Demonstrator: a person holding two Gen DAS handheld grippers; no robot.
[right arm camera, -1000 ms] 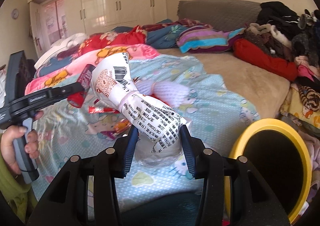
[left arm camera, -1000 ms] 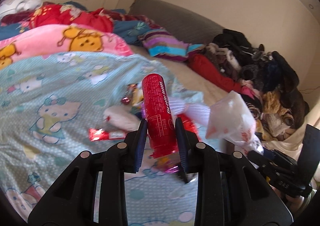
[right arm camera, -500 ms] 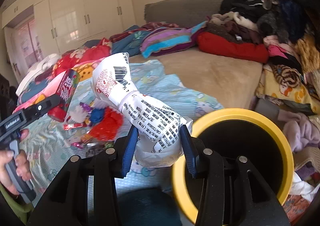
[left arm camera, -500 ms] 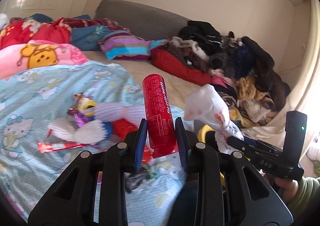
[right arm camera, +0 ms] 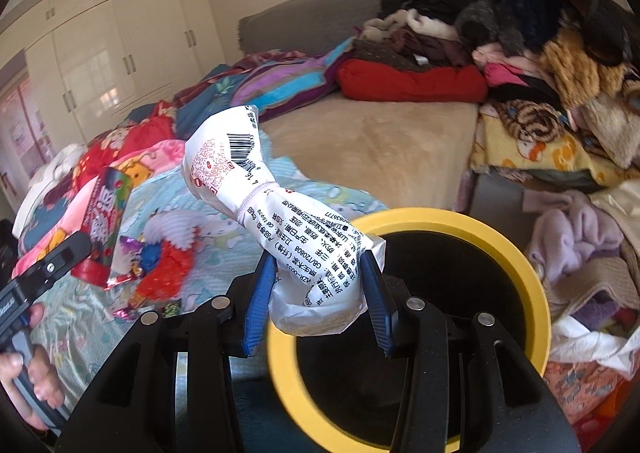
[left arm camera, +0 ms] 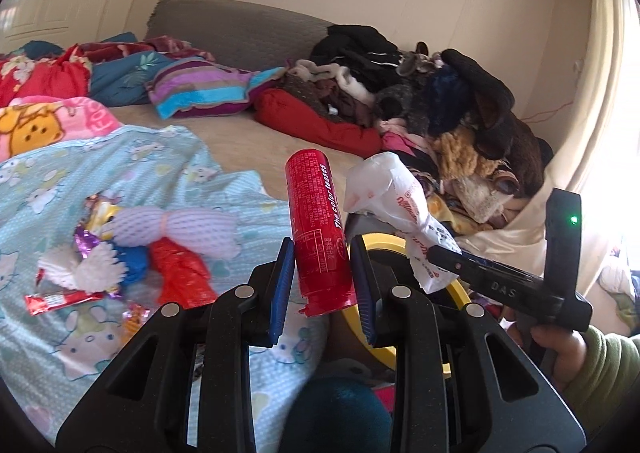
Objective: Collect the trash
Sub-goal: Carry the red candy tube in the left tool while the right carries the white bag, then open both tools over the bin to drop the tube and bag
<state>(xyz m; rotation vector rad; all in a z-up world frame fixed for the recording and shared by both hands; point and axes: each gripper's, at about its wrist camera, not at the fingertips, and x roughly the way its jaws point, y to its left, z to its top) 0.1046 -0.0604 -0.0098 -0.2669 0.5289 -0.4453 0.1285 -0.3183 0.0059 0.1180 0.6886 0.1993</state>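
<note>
My left gripper (left arm camera: 322,281) is shut on a red snack tube (left arm camera: 318,229), which stands upright between the blue pads; the same red snack tube (right arm camera: 106,229) shows at the left of the right wrist view. My right gripper (right arm camera: 318,293) is shut on a crumpled white plastic wrapper (right arm camera: 280,221) with a barcode, held over the near rim of a yellow-rimmed black bin (right arm camera: 516,253). In the left wrist view the white wrapper (left arm camera: 396,209) hangs just right of the tube, above the yellow bin rim (left arm camera: 384,243). More wrappers and foam netting (left arm camera: 132,253) lie on the blue cartoon blanket.
A heap of dark and mixed clothes (left arm camera: 432,93) fills the right side of the bed, with a red cushion (left arm camera: 320,125) and a striped pillow (left arm camera: 200,93) behind. White wardrobes (right arm camera: 120,53) stand at the far wall. A hand in a green sleeve (left arm camera: 580,353) holds the right gripper's handle.
Both grippers have swung to the right, away from the litter on the blanket and toward the yellow bin, which now sits under the white wrapper. Both grips are unchanged.
</note>
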